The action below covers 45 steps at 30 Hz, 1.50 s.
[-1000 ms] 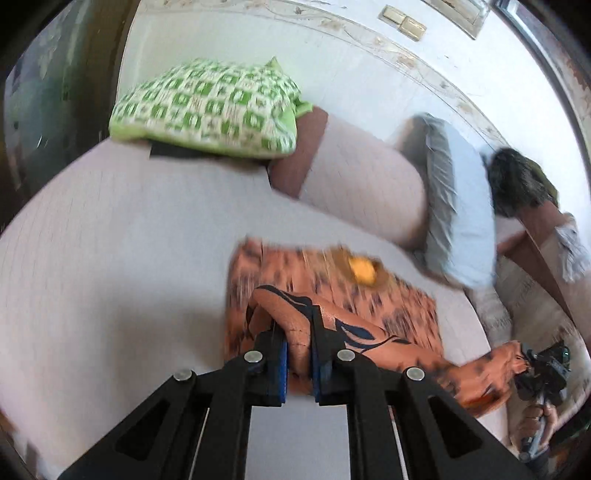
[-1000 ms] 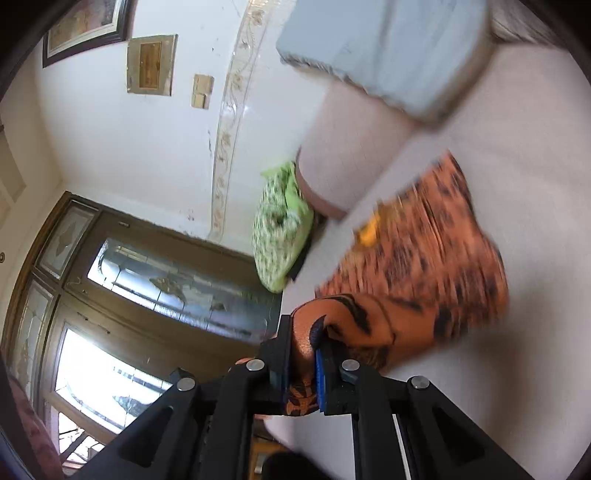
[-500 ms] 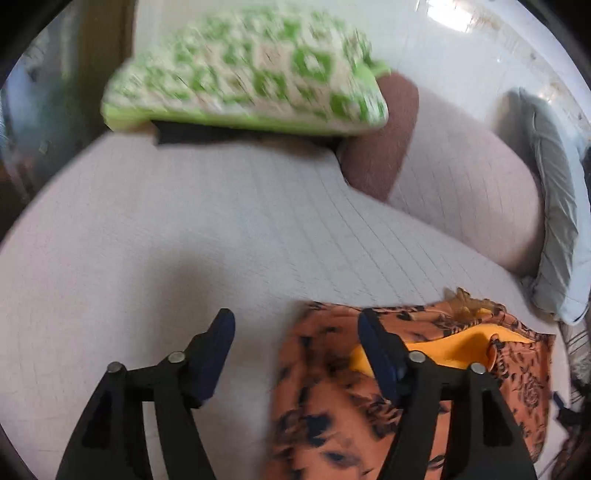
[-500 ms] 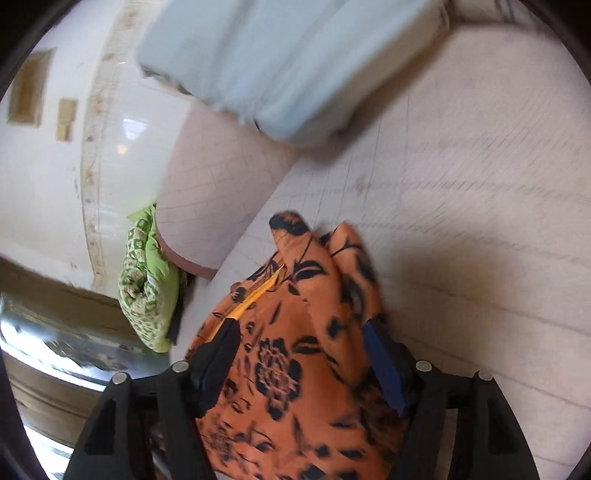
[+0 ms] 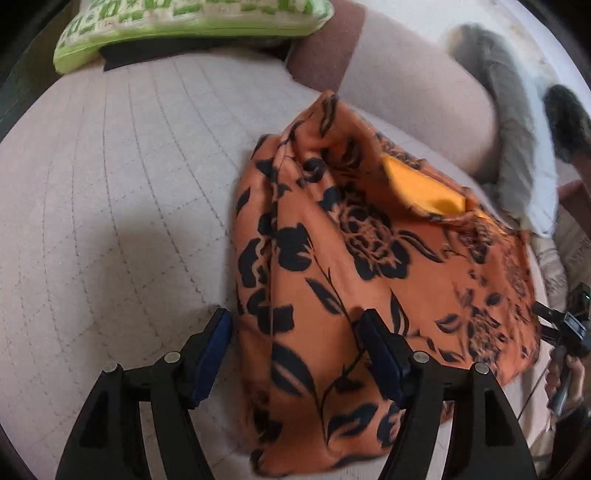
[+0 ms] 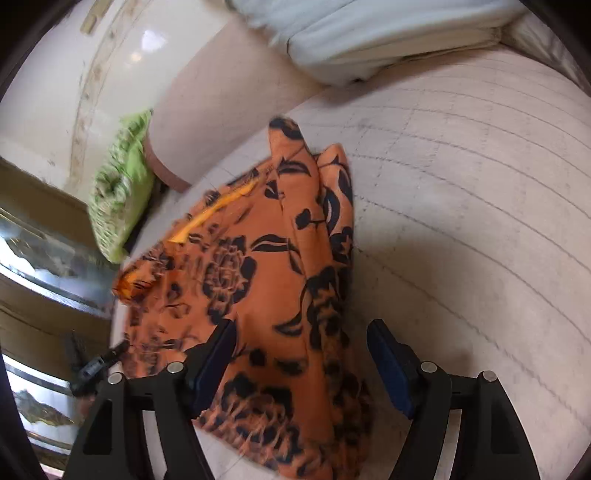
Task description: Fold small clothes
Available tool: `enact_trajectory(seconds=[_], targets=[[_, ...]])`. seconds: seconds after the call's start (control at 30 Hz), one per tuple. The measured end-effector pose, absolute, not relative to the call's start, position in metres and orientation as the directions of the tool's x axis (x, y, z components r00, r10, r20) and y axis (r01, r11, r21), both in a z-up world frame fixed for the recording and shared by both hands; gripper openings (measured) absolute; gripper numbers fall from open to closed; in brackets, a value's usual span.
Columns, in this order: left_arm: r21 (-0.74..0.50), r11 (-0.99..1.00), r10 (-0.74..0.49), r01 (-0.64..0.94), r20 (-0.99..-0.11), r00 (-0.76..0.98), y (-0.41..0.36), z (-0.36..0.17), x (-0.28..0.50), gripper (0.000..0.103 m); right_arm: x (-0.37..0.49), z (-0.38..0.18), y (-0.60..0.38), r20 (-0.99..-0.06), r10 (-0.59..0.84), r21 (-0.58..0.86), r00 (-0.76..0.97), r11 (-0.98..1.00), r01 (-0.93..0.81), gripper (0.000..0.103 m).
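An orange garment with a black flower print (image 5: 354, 266) lies folded on the pale quilted bed, its yellow lining showing at the top. My left gripper (image 5: 295, 354) is open and empty, its jaws standing either side of the garment's near left edge. The garment also shows in the right wrist view (image 6: 266, 288). My right gripper (image 6: 303, 362) is open and empty over the garment's near right edge. I cannot tell whether either gripper touches the cloth.
A green patterned pillow (image 5: 184, 26) lies at the bed's far left. A pale bolster (image 5: 413, 92) and a grey-white pillow (image 5: 517, 155) lie behind the garment. The quilted bed surface (image 5: 110, 184) spreads left, and in the right wrist view right (image 6: 461, 221).
Both grippers held the garment shut a second ago. They have let go and opened, and the garment now lies folded on the bed. Both cameras have moved closer above it.
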<state>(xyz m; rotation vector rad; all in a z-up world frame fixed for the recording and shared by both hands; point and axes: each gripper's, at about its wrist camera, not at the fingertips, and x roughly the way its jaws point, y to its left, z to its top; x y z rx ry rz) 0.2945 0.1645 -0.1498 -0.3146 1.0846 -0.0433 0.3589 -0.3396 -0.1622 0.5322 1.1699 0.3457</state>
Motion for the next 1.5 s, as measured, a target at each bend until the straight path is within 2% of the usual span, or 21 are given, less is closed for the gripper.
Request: enact_trajectory(seconds=[0.07, 0.1, 0.13, 0.17, 0.27, 0.37, 0.5, 0.63, 0.77, 0.83, 0.87, 0.93, 0.97, 1.0, 1.03, 1.1, 1.13, 1.2, 1.27, 1.4, 1.5], targets=[[-0.226, 0.964, -0.137, -0.137, -0.87, 0.473, 0.159, -0.148, 0.297, 0.054, 0.366, -0.166, -0.332, -0.78, 0.52, 0.562, 0.349, 0.827, 0.023, 0.076], [-0.238, 0.961, -0.147, -0.143, -0.872, 0.466, 0.156, -0.147, 0.298, 0.038, 0.368, -0.163, -0.324, -0.796, 0.505, 0.535, 0.334, 0.845, -0.002, 0.072], [-0.236, 0.96, -0.145, -0.148, -0.878, 0.457, 0.153, -0.145, 0.3, 0.026, 0.368, -0.163, -0.319, -0.8, 0.511, 0.532, 0.313, 0.846, -0.022, 0.043], [-0.219, 0.964, -0.132, -0.149, -0.885, 0.446, 0.149, -0.143, 0.303, 0.022, 0.369, -0.163, -0.309, -0.819, 0.503, 0.514, 0.277, 0.857, -0.036, 0.021], [-0.136, 0.979, -0.065, -0.151, -0.912, 0.405, 0.13, -0.133, 0.314, 0.016, 0.369, -0.163, -0.305, -0.858, 0.443, 0.452, 0.26, 0.891, -0.028, 0.018], [-0.148, 0.978, -0.072, -0.147, -0.901, 0.429, 0.13, -0.11, 0.307, 0.013, 0.368, -0.145, -0.304, -0.845, 0.46, 0.478, 0.272, 0.878, 0.0, 0.015], [-0.17, 0.98, -0.098, -0.106, -0.867, 0.489, 0.122, -0.059, 0.271, 0.013, 0.353, -0.097, -0.298, -0.799, 0.515, 0.528, 0.312, 0.848, -0.047, 0.014], [-0.218, 0.971, -0.138, -0.096, -0.844, 0.518, 0.125, -0.024, 0.204, 0.012, 0.307, -0.046, -0.295, -0.771, 0.548, 0.543, 0.324, 0.832, -0.114, 0.014], [-0.273, 0.956, -0.179, -0.105, -0.83, 0.528, 0.129, -0.033, 0.127, 0.013, 0.229, -0.021, -0.311, -0.767, 0.548, 0.537, 0.333, 0.833, -0.133, 0.013], [-0.262, 0.958, -0.184, -0.114, -0.871, 0.456, 0.128, -0.076, 0.1, 0.019, 0.194, -0.036, -0.314, -0.785, 0.526, 0.517, 0.328, 0.847, -0.123, 0.014], [-0.252, 0.959, -0.181, -0.129, -0.896, 0.406, 0.133, -0.098, 0.093, 0.019, 0.179, -0.053, -0.318, -0.792, 0.527, 0.524, 0.309, 0.846, -0.099, 0.018], [-0.224, 0.955, -0.151, -0.195, -0.932, 0.328, 0.14, -0.138, 0.086, 0.034, 0.151, -0.111, -0.327, -0.842, 0.498, 0.509, 0.207, 0.861, -0.001, 0.018], [-0.261, 0.941, -0.166, -0.218, -0.912, 0.375, 0.147, -0.139, 0.081, 0.039, 0.14, -0.141, -0.333, -0.886, 0.435, 0.449, 0.161, 0.892, 0.061, 0.026], [-0.262, 0.935, -0.155, -0.24, -0.908, 0.39, 0.151, -0.134, 0.078, 0.047, 0.132, -0.151, -0.34, -0.868, 0.461, 0.482, 0.186, 0.871, 0.091, 0.027], [-0.232, 0.929, -0.098, -0.287, -0.905, 0.415, 0.158, -0.121, 0.074, 0.051, 0.127, -0.148, -0.347, -0.843, 0.483, 0.518, 0.235, 0.848, 0.116, 0.031], [-0.217, 0.923, -0.036, -0.319, -0.872, 0.488, 0.163, -0.096, 0.065, 0.056, 0.123, -0.122, -0.353, -0.868, 0.388, 0.445, 0.31, 0.884, 0.141, 0.051], [-0.207, 0.924, -0.004, -0.321, -0.845, 0.535, 0.163, -0.08, 0.059, 0.057, 0.123, -0.104, -0.35, -0.877, 0.32, 0.383, 0.358, 0.916, 0.117, 0.062], [-0.192, 0.94, 0.014, -0.28, -0.802, 0.597, 0.151, -0.059, 0.051, 0.058, 0.128, -0.068, -0.335, -0.858, 0.267, 0.315, 0.438, 0.948, 0.039, 0.062], [-0.191, 0.961, -0.027, -0.199, -0.784, 0.62, 0.13, -0.054, 0.053, 0.058, 0.132, -0.041, -0.312, -0.809, 0.337, 0.353, 0.482, 0.934, -0.06, 0.062], [-0.128, 0.991, -0.086, -0.028, -0.8, 0.594, 0.077, -0.074, 0.052, 0.058, 0.154, -0.024, -0.213, -0.785, 0.467, 0.333, 0.408, 0.872, -0.359, 0.063], [-0.046, 0.999, -0.049, 0.018, -0.843, 0.535, 0.052, -0.108, 0.063, 0.058, 0.169, -0.043, -0.136, -0.839, 0.436, 0.215, 0.325, 0.815, -0.538, 0.063]])
